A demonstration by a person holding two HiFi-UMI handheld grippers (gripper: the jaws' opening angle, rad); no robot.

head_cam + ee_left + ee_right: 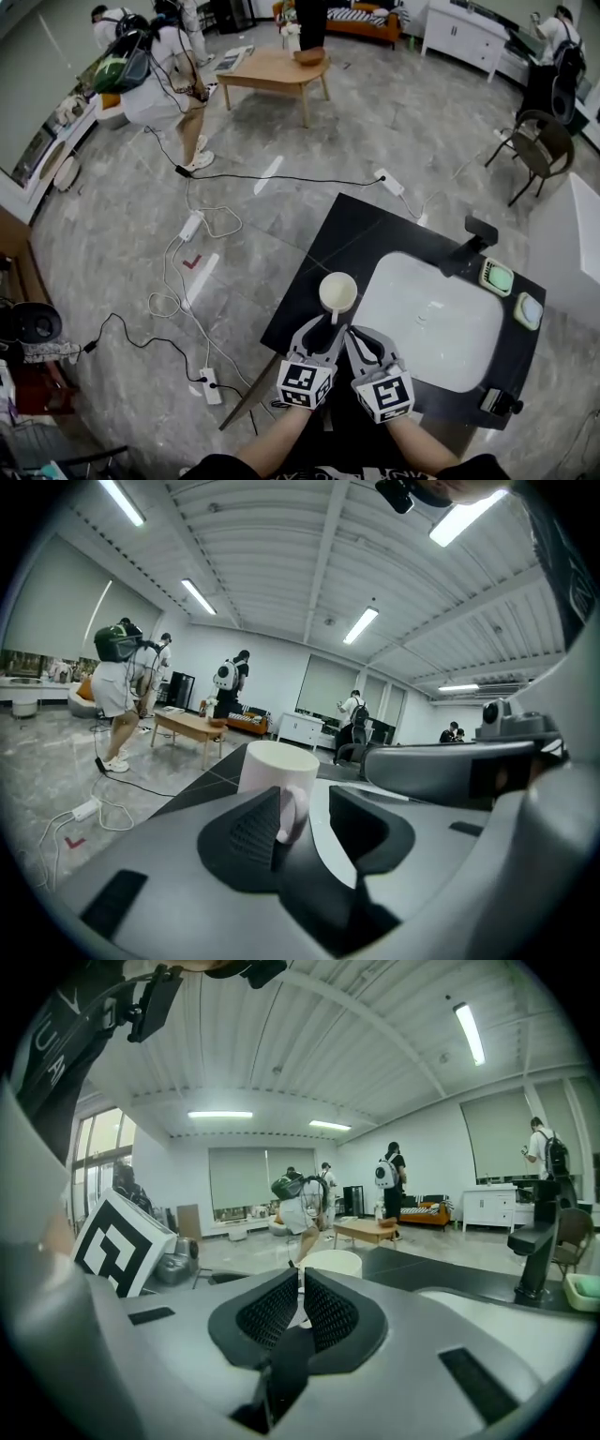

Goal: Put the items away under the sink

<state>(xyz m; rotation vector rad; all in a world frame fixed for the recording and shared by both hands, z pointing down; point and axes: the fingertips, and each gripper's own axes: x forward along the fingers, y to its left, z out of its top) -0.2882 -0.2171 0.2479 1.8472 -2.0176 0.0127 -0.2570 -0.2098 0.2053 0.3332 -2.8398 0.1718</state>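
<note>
A cream-white mug (337,292) is shown on a black counter (342,230) beside a white sink (441,328). The left gripper (325,328) and right gripper (354,333) are grey, with black-and-white square markings. The floor (112,234) is grey marbled.

mug (337,292) on counter (352,225) left of sink (441,328), faucet (473,246) behind sink
</note>
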